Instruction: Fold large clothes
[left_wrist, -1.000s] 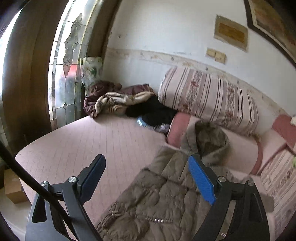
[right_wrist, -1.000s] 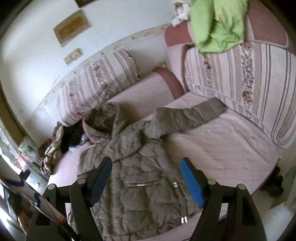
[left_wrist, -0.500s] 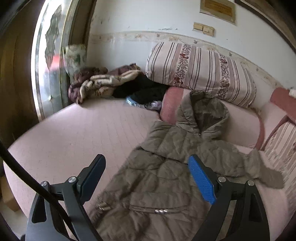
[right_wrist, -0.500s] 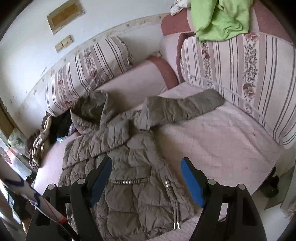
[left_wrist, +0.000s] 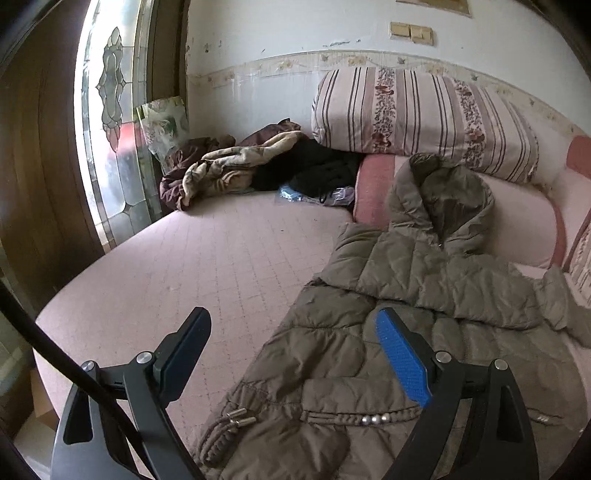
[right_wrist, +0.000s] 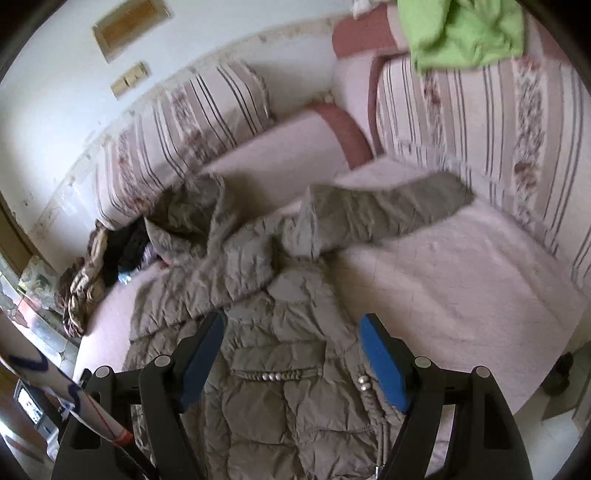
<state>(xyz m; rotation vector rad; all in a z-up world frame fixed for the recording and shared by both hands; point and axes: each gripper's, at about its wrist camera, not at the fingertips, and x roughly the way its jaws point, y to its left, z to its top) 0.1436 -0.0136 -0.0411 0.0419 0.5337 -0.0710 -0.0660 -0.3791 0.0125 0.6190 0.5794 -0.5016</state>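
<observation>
Both grippers, left gripper (left_wrist: 291, 343) and right gripper (right_wrist: 291, 349), tilt downward at lower frame, jaws apart and empty, over one olive padded jacket (right_wrist: 266, 302).

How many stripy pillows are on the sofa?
2 that I can see. One striped cushion leans on the back wall behind the coat's hood; the other stands along the side, under the green cloth. More may be hidden.
</observation>
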